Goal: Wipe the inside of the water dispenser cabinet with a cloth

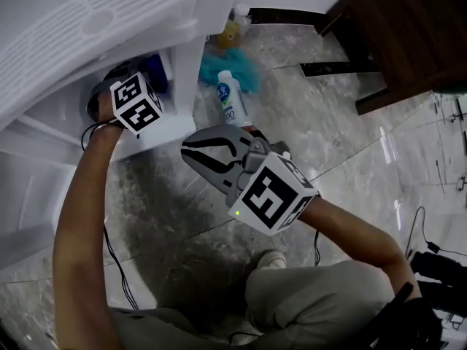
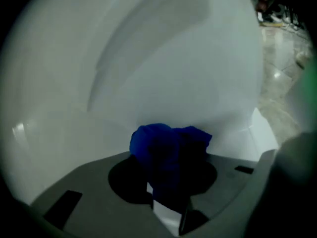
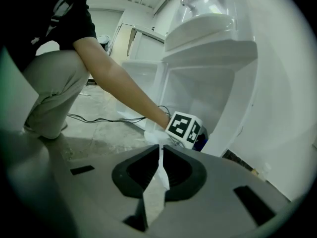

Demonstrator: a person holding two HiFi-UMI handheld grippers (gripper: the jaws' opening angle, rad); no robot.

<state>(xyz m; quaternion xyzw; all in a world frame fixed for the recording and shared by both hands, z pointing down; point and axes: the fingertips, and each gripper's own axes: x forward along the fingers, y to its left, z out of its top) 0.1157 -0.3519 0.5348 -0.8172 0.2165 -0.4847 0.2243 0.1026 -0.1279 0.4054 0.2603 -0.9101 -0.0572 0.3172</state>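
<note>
Now my left gripper (image 2: 168, 198) is clamped on the bunched blue cloth (image 2: 166, 145), inside the water dispenser cabinet (image 2: 148, 68), close to its inner wall. The cloth looks soft and light, so I judge it best held by the bunch. My right gripper (image 3: 159, 155) is closed and empty.

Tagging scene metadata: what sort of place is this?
Probably an indoor room; home or office can't be told. Cues: a glossy marble-look tile floor, a white water dispenser with its lower cabinet open, and dark wooden furniture close by.
</note>
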